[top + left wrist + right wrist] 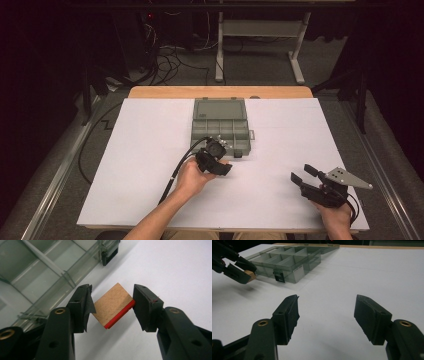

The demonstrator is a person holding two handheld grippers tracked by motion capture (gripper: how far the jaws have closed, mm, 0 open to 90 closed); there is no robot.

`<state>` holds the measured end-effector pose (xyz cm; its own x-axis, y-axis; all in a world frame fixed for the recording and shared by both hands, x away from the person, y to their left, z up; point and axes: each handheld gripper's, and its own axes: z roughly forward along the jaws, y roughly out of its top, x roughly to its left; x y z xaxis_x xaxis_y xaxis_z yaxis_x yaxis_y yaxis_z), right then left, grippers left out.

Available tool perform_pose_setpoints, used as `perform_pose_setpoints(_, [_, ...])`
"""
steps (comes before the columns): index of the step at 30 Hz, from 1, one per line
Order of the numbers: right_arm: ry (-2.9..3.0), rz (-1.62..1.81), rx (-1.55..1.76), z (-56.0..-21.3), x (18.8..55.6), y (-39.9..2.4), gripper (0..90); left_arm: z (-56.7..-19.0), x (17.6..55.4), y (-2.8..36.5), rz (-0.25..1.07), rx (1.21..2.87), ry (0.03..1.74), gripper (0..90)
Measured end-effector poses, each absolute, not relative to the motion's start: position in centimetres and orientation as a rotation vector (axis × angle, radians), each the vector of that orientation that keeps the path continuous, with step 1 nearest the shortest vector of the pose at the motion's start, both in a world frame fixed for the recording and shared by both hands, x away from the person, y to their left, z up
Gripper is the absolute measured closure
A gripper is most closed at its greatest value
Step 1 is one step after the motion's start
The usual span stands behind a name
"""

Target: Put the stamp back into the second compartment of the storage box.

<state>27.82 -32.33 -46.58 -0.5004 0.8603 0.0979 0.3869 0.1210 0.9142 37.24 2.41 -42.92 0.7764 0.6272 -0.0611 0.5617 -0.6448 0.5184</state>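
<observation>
Black jaws of the left gripper (112, 308) pinch a small wooden block (113, 303) with one red edge by its corners, just beside the open compartment box (220, 125), likely to drop it in. Well apart, the right gripper (327, 315) waits with jaws spread over bare table (280, 150).

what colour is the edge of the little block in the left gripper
Red, along one edge of the tan wooden block; the left gripper view shows it best.
</observation>
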Motion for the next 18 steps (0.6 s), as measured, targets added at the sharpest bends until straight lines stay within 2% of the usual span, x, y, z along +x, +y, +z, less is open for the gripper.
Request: perform_pose_setpoints(18, [1.948,1.35,1.2,-46.6,27.9,-32.4,36.6,-41.8,37.7,4.0,0.176,2.417,0.91,49.7])
